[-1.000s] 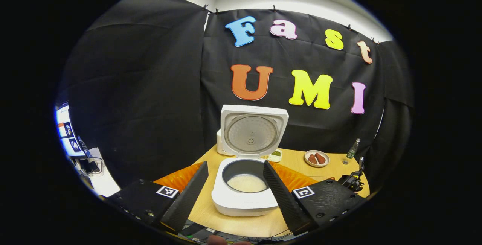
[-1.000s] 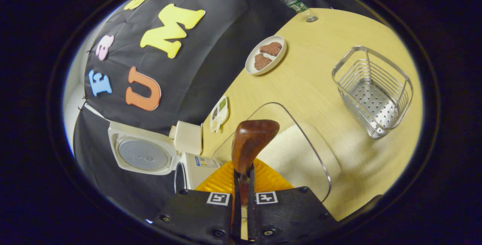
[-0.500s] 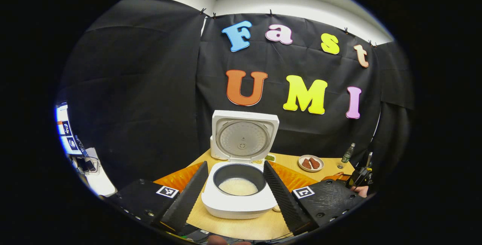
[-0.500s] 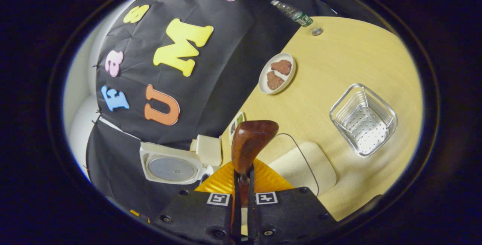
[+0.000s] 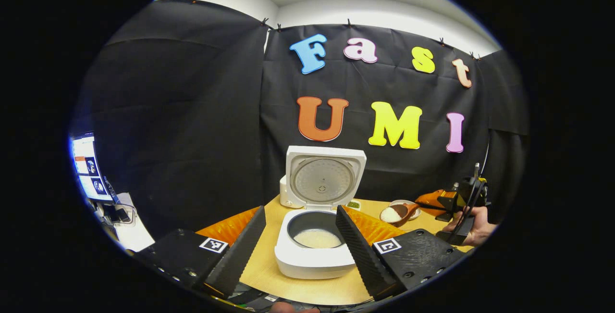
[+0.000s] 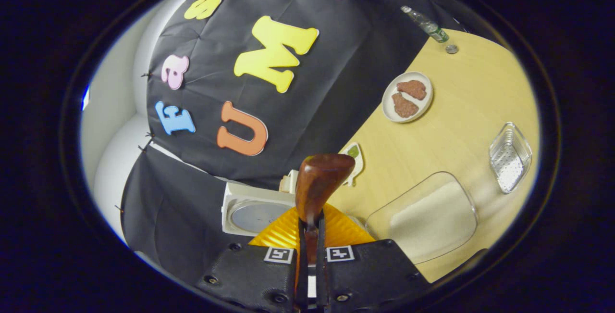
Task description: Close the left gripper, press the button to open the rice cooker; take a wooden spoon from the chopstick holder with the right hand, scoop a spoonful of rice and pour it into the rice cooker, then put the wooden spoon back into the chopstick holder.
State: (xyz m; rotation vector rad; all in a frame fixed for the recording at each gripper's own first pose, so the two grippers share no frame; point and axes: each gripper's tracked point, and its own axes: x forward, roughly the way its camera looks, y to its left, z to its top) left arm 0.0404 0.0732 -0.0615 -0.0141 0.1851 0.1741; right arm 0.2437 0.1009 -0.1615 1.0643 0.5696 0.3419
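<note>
Since a second ago the right gripper (image 6: 309,236) has risen clear of the clear rice container (image 6: 423,217), which now sits lower right in the right gripper view and looks smaller, as does the wire chopstick holder (image 6: 510,156) at the far right edge. In the left gripper view the right gripper (image 5: 435,202) has come into sight at the right, held up above the wooden table (image 5: 269,265) by a hand (image 5: 473,226), with the wooden spoon (image 5: 399,213) reaching out toward the rice cooker (image 5: 314,255) — its bowl carries a white mound of rice.

The right gripper's jaws are nearly together, both fingers pressing on the spoon's handle; the spoon bowl (image 6: 319,183) stands up dark and rounded just ahead of them, seen from its back.

The left gripper (image 5: 300,241) hangs level in front of the cooker, its fingers spread wide and holding nothing. Between them lies the open pot with rice at the bottom, the lid (image 5: 324,178) upright behind it
</note>
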